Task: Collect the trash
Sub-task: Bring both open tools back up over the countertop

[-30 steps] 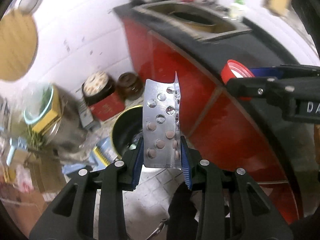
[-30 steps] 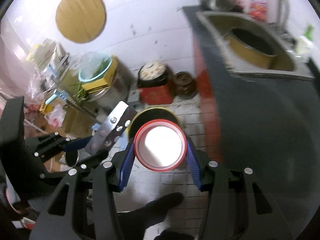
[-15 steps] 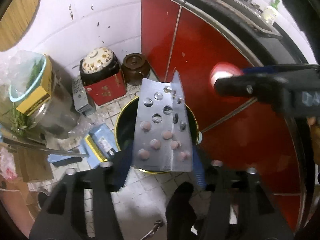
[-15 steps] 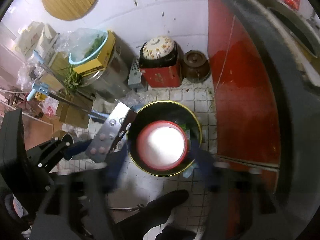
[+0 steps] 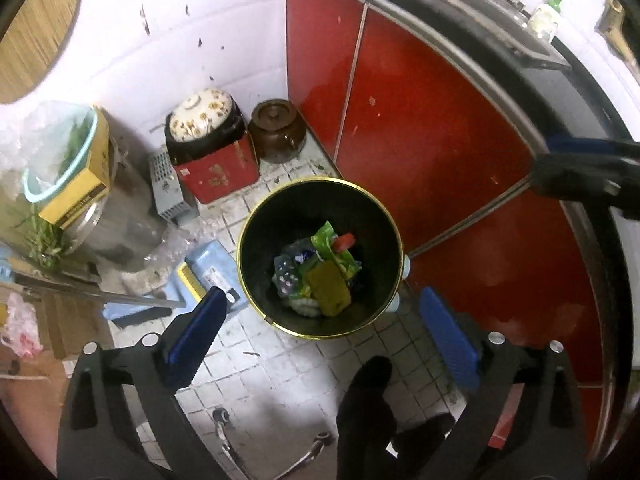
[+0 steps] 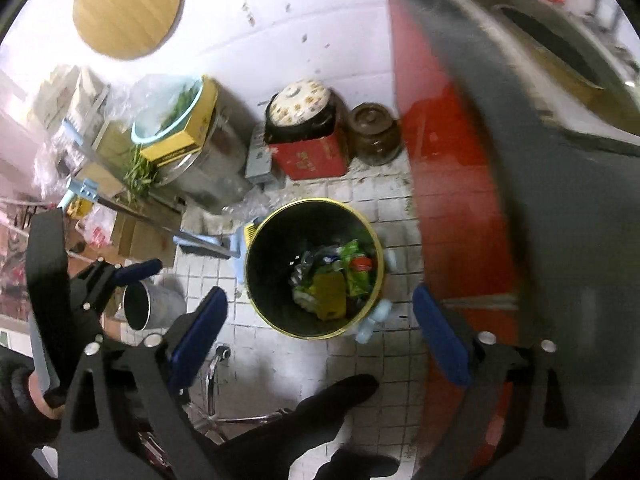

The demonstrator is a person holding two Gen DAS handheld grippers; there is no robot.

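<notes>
Trash (image 5: 320, 272) lies heaped at the bottom of a black bin with a gold rim (image 5: 256, 216), which stands on the tiled floor (image 5: 280, 360) at the centre of both views, just beside the red cabinet doors (image 5: 440, 140). The heap is hard to sort out: a green wrapper (image 5: 332, 244), a red cap-like piece (image 5: 345, 241), an olive-yellow block (image 5: 328, 288) and bluish crinkled plastic (image 5: 286, 274) can be told apart, while the pale bits under them are too small to name. Both hand-held grippers are spread wide and hold nothing: the left hand-held gripper (image 5: 324, 334) frames the bin from the lower edge of its view, and the right hand-held gripper (image 6: 320, 330) does the same in its own. In the left wrist view the right one's dark body is cut off at the right edge, and the bench top (image 6: 500, 100) is blurred in the right wrist view. At upper left of the bin, a floral lid (image 5: 200, 114) sits on a dark pot atop a red box (image 5: 218, 176), with a brown lidded jar (image 5: 276, 130) beside it. A small metal cup (image 6: 138, 306) lies tipped on the floor at left in the right wrist view.
</notes>
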